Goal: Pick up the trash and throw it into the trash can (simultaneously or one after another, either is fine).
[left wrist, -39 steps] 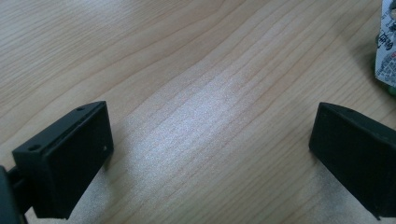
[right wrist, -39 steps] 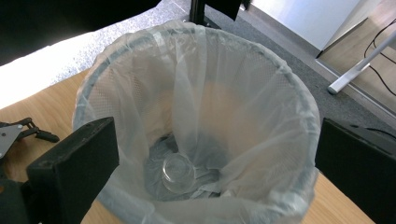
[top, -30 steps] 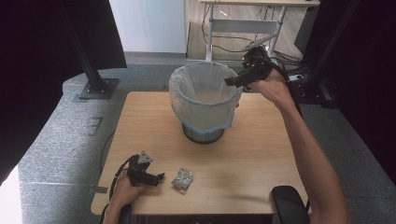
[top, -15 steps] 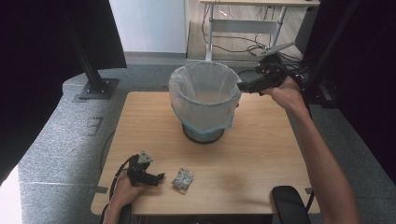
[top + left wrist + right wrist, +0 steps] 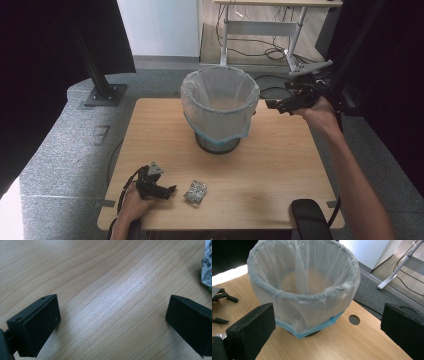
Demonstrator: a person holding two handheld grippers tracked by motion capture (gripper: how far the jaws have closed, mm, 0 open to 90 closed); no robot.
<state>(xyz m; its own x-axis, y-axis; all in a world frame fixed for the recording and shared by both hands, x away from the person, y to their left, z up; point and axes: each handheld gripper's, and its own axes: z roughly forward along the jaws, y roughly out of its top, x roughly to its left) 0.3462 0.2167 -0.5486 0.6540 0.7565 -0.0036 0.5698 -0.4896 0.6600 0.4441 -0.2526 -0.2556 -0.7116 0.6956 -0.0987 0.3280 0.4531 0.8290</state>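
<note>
High view: crumpled silvery wrapper (image 5: 195, 191)

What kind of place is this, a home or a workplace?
Probably a workplace, perhaps a lab or test room. A bare wooden table stands on grey carpet, black stands rise beside it, and a desk frame with loose cables stands behind.

My left gripper (image 5: 167, 190) sits low by my body, jaws wide apart — my right gripper (image 5: 274, 105), arm stretched forward, is held high, jaws spread too.
</note>
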